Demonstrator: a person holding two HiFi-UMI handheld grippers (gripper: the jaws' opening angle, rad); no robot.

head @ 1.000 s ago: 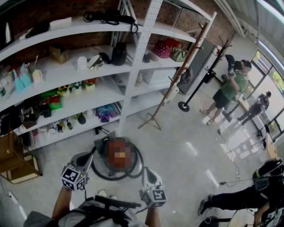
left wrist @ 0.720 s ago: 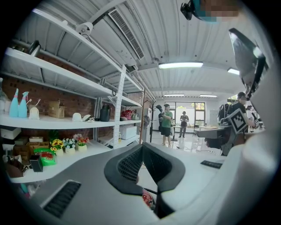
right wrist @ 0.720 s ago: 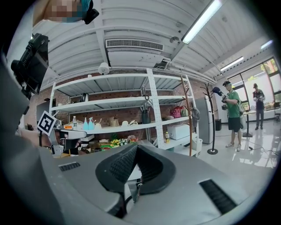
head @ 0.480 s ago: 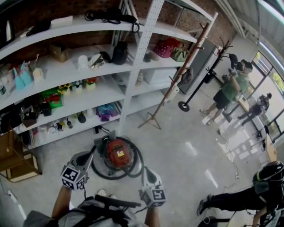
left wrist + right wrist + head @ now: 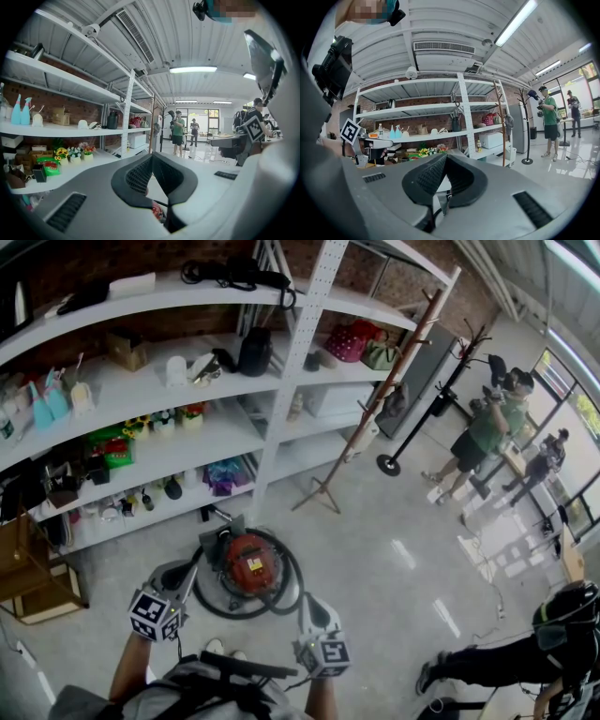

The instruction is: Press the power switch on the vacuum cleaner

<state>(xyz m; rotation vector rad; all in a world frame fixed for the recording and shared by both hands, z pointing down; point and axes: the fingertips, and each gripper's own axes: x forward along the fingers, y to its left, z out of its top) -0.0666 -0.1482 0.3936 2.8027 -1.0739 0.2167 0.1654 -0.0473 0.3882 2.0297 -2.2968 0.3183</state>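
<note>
The vacuum cleaner (image 5: 251, 564) is a red canister with a grey front, standing on the floor before the shelves. Its black hose (image 5: 292, 589) curls around it. In the head view my left gripper (image 5: 180, 576) hovers just left of the canister. My right gripper (image 5: 313, 607) hangs to its lower right, by the hose loop. Neither touches the canister. In the left gripper view, the left gripper (image 5: 152, 157) is shut and holds nothing; a bit of the red vacuum cleaner (image 5: 157, 212) shows below its jaws. The right gripper (image 5: 446, 157) is likewise shut and holds nothing.
A white shelving unit (image 5: 291, 371) full of small goods stands behind the vacuum. A wooden coat rack (image 5: 375, 399) leans to the right of it. A wooden crate (image 5: 33, 582) sits at the far left. People (image 5: 487, 432) stand at the right; my shoes (image 5: 217, 649) are near the hose.
</note>
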